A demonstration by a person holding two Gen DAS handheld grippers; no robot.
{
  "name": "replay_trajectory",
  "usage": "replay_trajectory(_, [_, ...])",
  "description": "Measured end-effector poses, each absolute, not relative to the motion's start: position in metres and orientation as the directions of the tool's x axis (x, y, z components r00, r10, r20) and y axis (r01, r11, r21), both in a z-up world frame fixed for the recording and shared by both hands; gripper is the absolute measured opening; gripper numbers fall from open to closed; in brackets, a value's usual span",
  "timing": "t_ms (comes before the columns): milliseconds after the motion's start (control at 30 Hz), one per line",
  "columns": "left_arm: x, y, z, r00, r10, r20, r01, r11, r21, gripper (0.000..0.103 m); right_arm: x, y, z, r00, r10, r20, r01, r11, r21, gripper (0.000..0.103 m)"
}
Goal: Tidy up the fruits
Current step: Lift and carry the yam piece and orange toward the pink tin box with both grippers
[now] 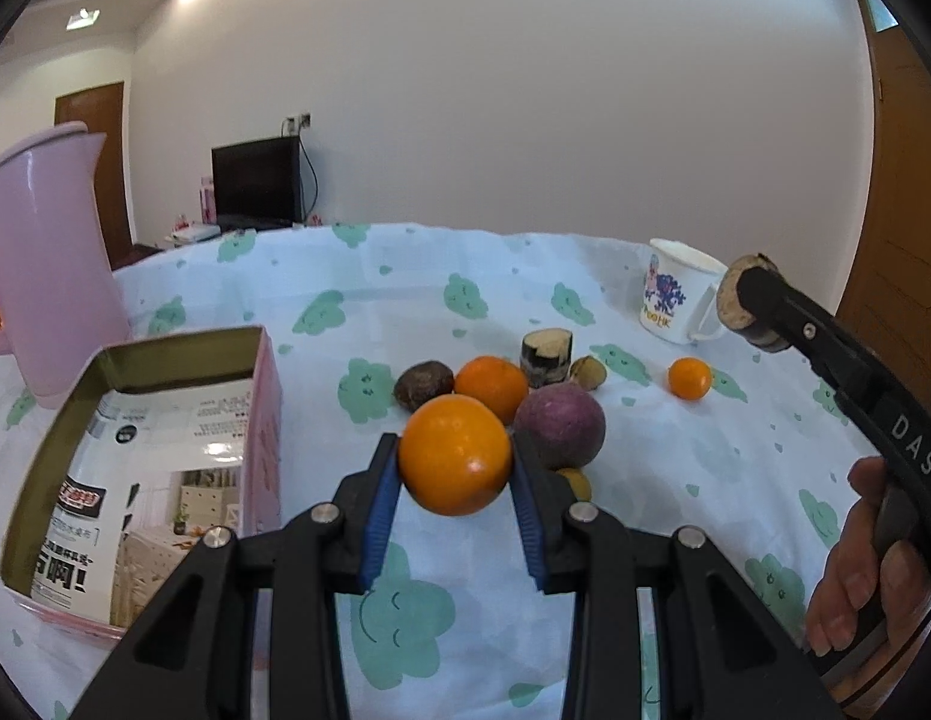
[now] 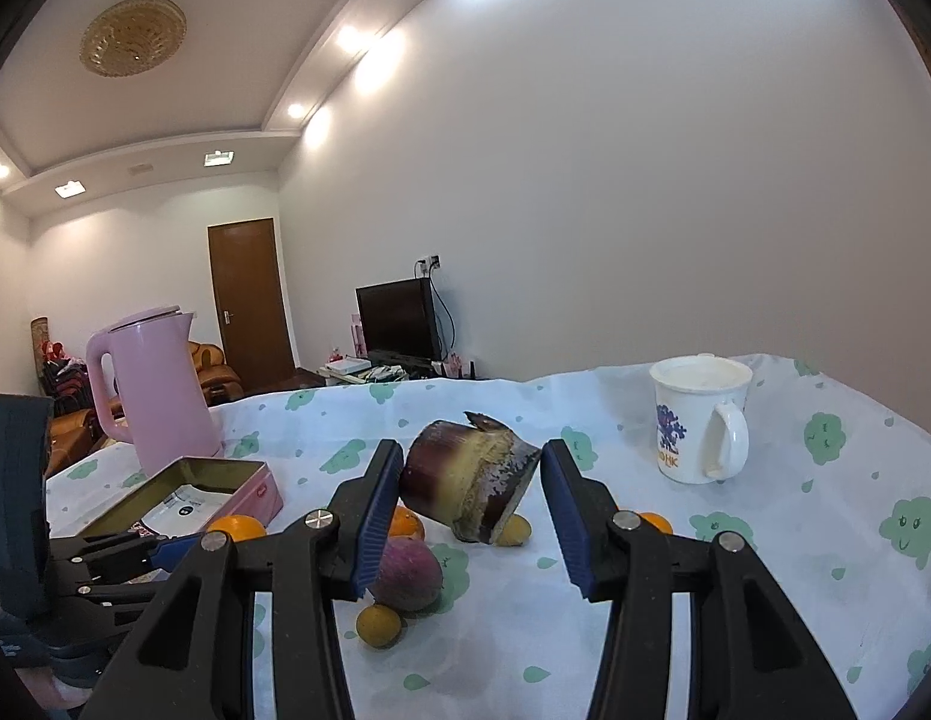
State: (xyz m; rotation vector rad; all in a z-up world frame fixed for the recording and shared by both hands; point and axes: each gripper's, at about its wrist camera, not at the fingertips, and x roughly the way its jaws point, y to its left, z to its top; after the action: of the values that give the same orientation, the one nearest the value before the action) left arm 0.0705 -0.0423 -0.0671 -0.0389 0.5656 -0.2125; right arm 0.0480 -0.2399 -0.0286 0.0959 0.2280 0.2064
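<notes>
Edges and clearance: the white tablecloth with green cloud print ends at a far edge below the white wall. Along the left stand a tall pink plastic kettle and, just in front of it, an open pink rectangular tin with a printed packet lying flat inside. A white cartoon-printed mug stands near the far right. Bare cloth lies between the tin and the fruit cluster, and again on the near side under both tools.

Left gripper: blue pads clamped on either side of a large glossy orange, held above the cloth, just right of the tin's near corner.

Right gripper: jaws set fairly wide, closed on a short dark-skinned sugarcane segment with a pale, fibrous cut face. From the left wrist view the segment is aloft in front of the mug. The right hand grips the tool's handle.

Cluster on the cloth, beyond the held orange:
- a second orange, touching a dark brown wrinkled fruit
- a matt purple round fruit, with a small yellow fruit just beside it
- a second cut sugarcane piece, upright
- a brown walnut-like nut
- a small tangerine, apart to the right
</notes>
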Motion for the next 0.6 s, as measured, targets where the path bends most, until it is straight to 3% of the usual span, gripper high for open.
replay_trajectory(600, [0.053,-0.04,-0.058,0.881,-0.172,-0.441,0.158,0.985,-0.069,0.037,0.035,-0.231,-0.026,0.961,0.229,-0.155,-0.22,0.973,0.069,0.05])
